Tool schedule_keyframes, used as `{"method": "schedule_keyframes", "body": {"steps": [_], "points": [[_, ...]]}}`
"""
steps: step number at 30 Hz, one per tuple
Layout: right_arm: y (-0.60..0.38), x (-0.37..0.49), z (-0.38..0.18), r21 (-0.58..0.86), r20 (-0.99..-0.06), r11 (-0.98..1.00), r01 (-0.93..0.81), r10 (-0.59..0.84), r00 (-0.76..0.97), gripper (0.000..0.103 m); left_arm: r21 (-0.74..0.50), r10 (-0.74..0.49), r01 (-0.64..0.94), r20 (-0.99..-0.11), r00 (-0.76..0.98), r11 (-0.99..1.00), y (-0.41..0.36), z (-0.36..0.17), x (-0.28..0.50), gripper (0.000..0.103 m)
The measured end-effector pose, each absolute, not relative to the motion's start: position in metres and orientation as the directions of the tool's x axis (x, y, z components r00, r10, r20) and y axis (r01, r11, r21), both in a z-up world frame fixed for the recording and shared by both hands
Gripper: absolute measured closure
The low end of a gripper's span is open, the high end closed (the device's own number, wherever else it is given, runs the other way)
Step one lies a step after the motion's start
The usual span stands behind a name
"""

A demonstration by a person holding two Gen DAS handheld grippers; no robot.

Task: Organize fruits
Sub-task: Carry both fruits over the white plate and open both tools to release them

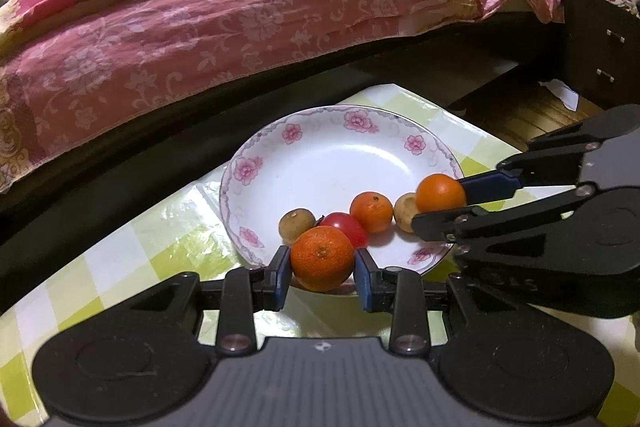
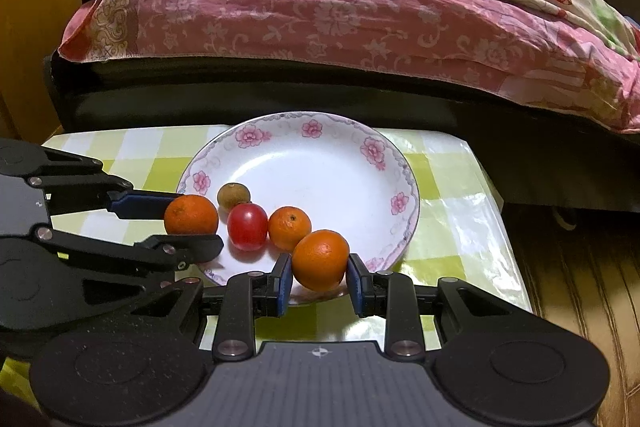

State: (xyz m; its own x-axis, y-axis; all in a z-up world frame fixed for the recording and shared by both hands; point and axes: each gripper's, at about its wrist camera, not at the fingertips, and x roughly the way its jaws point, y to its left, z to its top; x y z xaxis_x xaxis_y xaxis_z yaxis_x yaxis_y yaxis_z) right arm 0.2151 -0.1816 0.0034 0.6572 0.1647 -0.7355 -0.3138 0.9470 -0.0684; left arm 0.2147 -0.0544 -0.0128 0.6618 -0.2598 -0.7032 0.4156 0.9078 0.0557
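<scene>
A glossy white plate (image 1: 320, 163) with a pink flower border sits on a table (image 1: 132, 247) covered in shiny green-and-white checked oilcloth. On the plate's near side lie round fruits: a small dimpled orange (image 1: 371, 211), a smooth red fruit (image 1: 347, 227), and two dull brown fruits, one on the left (image 1: 296, 225) and one on the right (image 1: 405, 211) that is partly hidden behind the right gripper's fingers.

Behind the table rises a bed (image 1: 240, 11) with a dark frame, draped in crumpled pink floral sheets. A dark cabinet (image 1: 600, 47) stands to the right, above wooden flooring (image 2: 580, 287).

The left gripper (image 1: 322, 273) clamps its blue-padded fingers on a pebbly-skinned orange (image 1: 322, 258) at the plate's near rim, its jaws spread to the fruit's width. The right gripper (image 2: 319, 281) likewise grips a second orange (image 2: 320, 259) at the near rim, beside the small orange.
</scene>
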Motion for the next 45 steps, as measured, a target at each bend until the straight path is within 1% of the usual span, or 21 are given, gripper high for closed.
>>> {"method": "schedule_keyframes", "body": {"steps": [13,21,27,35,42,45], "points": [[-0.184,0.227,0.002,-0.079,-0.721,0.949,-0.305,0.157,0.674,0.077,0.059,-0.243,0.398,-0.708,0.663,0.916,-0.057,-0.018,0.23,0.061],[-0.189,0.228,0.01,-0.067,-0.697,0.954,-0.293,0.166,0.697,0.066,0.052,-0.235,0.38,-0.707,0.667,0.924,-0.055,-0.01,0.232,0.061],[-0.193,0.228,0.014,-0.048,-0.684,0.958,-0.282,0.174,0.708,0.066,0.049,-0.242,0.377,-0.687,0.685,0.925,-0.053,0.001,0.231,0.06],[-0.198,0.226,0.023,-0.034,-0.661,0.965,-0.262,0.175,0.73,0.066,0.049,-0.246,0.372,-0.67,0.701,0.927,-0.048,0.014,0.225,0.055],[-0.199,0.209,0.028,-0.032,-0.667,0.959,-0.283,0.191,0.72,0.066,0.018,-0.257,0.363,-0.673,0.693,0.932,-0.032,0.022,0.208,0.055],[-0.195,0.194,0.028,-0.029,-0.687,0.949,-0.314,0.209,0.696,0.065,0.0,-0.264,0.361,-0.682,0.682,0.933,-0.024,0.022,0.196,0.055]]}}
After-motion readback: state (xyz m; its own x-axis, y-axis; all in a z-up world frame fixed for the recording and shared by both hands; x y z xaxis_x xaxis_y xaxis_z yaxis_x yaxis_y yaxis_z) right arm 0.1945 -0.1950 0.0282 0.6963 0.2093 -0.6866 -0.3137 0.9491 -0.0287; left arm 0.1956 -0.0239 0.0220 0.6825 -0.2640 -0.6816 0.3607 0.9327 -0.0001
